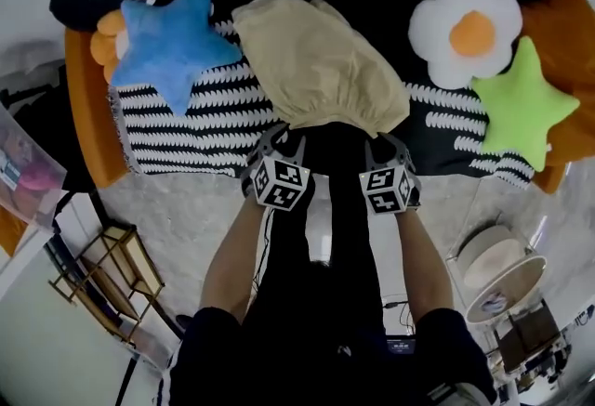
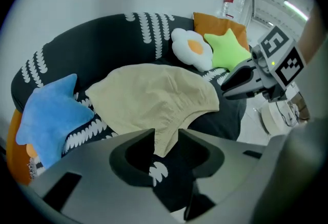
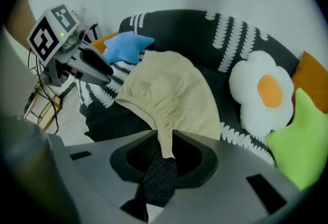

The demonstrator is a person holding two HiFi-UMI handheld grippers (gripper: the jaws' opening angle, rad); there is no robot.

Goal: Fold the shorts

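Leans over a black sofa [image 1: 186, 130] patterned with white marks and holds a pair of beige shorts [image 1: 316, 60] by the gathered near edge, one end in each gripper. Clenches the left gripper [image 1: 286, 137] on the left end of that edge, pinching a tongue of cloth that fills the gap between the jaws in the left gripper view. Clamps the right gripper [image 1: 386, 142] on the right end, squeezing a narrow strip of cloth between jaws drawn close together. Points both grippers forward and steeply down at the sofa's front edge, side by side and apart, marker cubes facing up toward the head camera. Catches the other gripper off to the side in each gripper view, its tips at the shorts' edge.

Spreads the rest of the shorts away across the seat, puffed up in the middle, just beside a blue star cushion [image 1: 177, 42] on the left and apart from a white cushion [image 1: 465, 28] with an orange centre on the right. Shares the seat with a green star cushion [image 1: 522, 102] overlapping the white one's lower right, and with an orange cushion [image 1: 567, 23] at the sofa's right end.

Reaches with bare forearms [image 1: 232, 255] out of dark sleeves, above a pale speckled floor [image 1: 186, 218]. Stands between a wooden rack [image 1: 102, 269] at the lower left and a round white object [image 1: 502, 274] at the lower right.
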